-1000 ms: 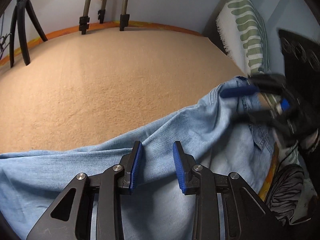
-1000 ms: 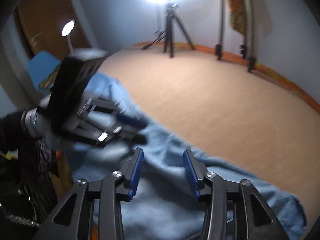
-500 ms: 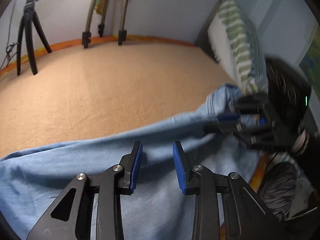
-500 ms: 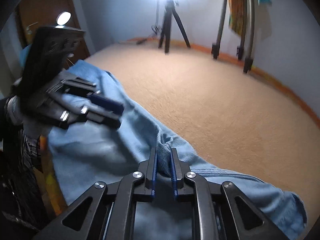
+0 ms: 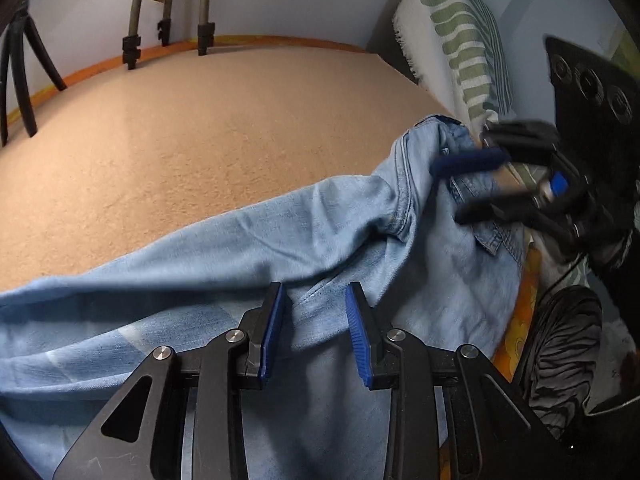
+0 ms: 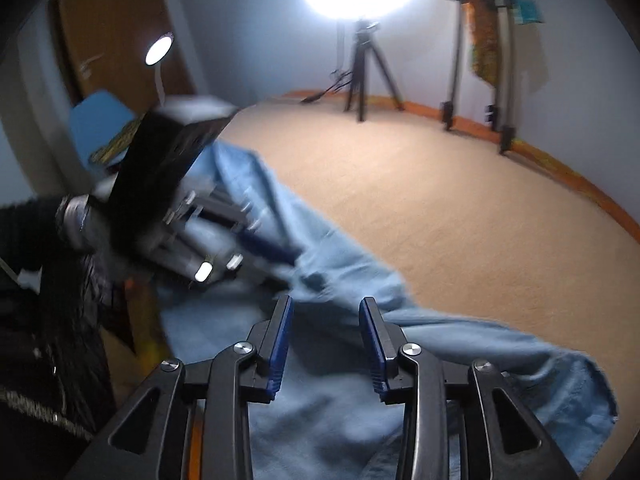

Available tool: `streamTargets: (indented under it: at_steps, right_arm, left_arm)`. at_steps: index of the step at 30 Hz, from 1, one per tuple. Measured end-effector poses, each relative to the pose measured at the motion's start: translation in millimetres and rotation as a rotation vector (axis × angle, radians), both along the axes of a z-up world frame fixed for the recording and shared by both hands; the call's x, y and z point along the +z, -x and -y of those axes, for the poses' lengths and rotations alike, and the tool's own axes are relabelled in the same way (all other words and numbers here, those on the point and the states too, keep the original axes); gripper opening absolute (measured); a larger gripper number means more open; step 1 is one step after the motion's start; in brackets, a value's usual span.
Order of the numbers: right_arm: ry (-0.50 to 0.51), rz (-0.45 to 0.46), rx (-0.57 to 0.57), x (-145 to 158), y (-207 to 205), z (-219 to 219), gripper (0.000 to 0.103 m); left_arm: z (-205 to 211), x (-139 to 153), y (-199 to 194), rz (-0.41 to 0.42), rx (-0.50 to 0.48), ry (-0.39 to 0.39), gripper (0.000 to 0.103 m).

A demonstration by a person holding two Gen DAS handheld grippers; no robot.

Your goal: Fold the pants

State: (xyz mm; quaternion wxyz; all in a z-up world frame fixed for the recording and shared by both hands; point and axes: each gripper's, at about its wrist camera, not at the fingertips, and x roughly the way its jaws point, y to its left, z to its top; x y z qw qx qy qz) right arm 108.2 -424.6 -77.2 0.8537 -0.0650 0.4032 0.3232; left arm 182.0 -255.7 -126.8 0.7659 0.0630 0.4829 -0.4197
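Note:
Light blue denim pants [image 5: 248,264] lie stretched across the near edge of a tan carpeted surface [image 5: 208,128], waistband at the right end. My left gripper [image 5: 314,326] is open, its blue pads just above a ridge of denim at mid-length. My right gripper [image 5: 472,184] shows blurred at the right in the left wrist view, open over the waistband. In the right wrist view the right gripper [image 6: 325,340] is open above the pants [image 6: 460,360], and the left gripper [image 6: 256,256] shows blurred at the left over the fabric.
A green-striped white cushion [image 5: 452,40] leans at the right end. Tripod legs [image 5: 24,76] and metal stand legs [image 5: 168,20] line the far orange edge [image 5: 280,42]. A bright ring light on a tripod [image 6: 366,64] stands far across. A person's dark patterned clothing [image 5: 560,340] is close by.
My right gripper was shut on a fold of denim half a second ago and has opened, letting it go. The left gripper stayed open over the pants, and both views shifted.

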Motion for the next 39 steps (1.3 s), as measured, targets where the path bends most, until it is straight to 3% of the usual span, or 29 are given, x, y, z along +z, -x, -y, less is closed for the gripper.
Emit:
streamTargets:
  at_steps: [10, 14, 18, 22, 28, 34, 37, 39]
  right_arm:
    - [0.129, -0.027, 0.121, -22, -22, -17, 0.037]
    - [0.128, -0.045, 0.126, -28, -33, -17, 0.037]
    - [0.141, -0.039, 0.137, -30, -37, -22, 0.01]
    - [0.125, 0.025, 0.064, -16, -48, -15, 0.006]
    - [0.174, 0.046, -0.096, -15, -107, -5, 0.004]
    - [0.286, -0.005, -0.114, -46, -143, -20, 0.007]
    - [0.204, -0.004, -0.19, -35, -145, -2, 0.024]
    - [0.162, 0.011, -0.258, -21, -139, 19, 0.027]
  left_arm:
    - [-2, -2, -2, -0.002, 0.003, 0.006, 0.03]
    - [-5, 1, -4, 0.012, 0.02, -0.005, 0.03]
    - [-33, 25, -5, 0.09, 0.08, 0.0, 0.03]
    - [-79, 42, -8, 0.143, 0.176, 0.023, 0.03]
    - [-111, 3, -29, 0.044, 0.295, -0.04, 0.03]
    - [-112, -4, -35, 0.029, 0.313, -0.058, 0.03]
    - [-109, 2, -31, 0.042, 0.304, -0.043, 0.03]
    - [-106, 8, -26, 0.053, 0.29, -0.034, 0.03]
